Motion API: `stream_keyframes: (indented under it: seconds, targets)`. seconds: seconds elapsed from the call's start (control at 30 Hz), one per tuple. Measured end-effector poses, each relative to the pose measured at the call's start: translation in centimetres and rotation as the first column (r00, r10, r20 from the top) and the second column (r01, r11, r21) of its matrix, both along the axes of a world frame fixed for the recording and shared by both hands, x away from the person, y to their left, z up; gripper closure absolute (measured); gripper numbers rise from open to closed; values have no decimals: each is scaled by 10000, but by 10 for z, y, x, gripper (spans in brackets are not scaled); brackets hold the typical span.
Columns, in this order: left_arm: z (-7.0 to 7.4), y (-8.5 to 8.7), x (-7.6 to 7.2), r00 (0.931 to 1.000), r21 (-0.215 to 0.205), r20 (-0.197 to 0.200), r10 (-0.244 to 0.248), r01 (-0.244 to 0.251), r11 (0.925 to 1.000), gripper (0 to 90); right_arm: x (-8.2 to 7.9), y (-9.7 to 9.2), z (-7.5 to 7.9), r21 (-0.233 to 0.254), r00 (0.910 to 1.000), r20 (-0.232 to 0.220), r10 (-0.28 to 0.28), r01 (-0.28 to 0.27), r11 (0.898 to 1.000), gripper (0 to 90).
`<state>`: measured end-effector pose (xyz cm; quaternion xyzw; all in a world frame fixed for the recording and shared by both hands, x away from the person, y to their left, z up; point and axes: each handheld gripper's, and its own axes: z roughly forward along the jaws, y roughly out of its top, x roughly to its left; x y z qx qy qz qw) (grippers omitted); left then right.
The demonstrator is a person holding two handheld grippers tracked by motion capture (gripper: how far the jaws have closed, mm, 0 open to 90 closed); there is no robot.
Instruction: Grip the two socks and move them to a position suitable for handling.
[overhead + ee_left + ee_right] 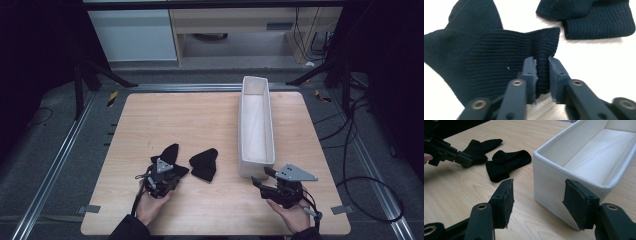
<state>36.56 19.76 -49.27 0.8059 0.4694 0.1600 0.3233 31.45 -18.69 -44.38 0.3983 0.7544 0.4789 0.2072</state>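
Your left tongs are clenched on the ribbed cuff of the black sock, which lies flat on the table. Second sock lies just beyond. Right tongs released beside the white bin.

Open tongs beside white box

floor: grey carpet | rear: pale cabinet | sides: dark
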Motion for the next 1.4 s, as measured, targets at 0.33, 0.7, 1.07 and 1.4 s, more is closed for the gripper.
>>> stream_keyframes:
  seconds: [0.33,0.7,1.07,1.4]
  targets:
    - [33,19,-14,9920,-909,1259,112,3,9959,793,3,11,-2,-178,9991,-63,408,-409,9990,430]
    - [50,71,-30,9655,-1883,1964,1708,-1338,9730,792,9,40,1,-437,9932,83,1163,-1158,9923,443]
    - [35,116,-45,9375,-1591,1497,3143,-2909,9434,784,29,103,10,-639,9763,349,2137,-2112,9754,444]
    - [29,128,-50,9116,-843,1495,3829,-3740,9236,615,47,143,7,-619,9736,96,2280,-2270,9719,451]
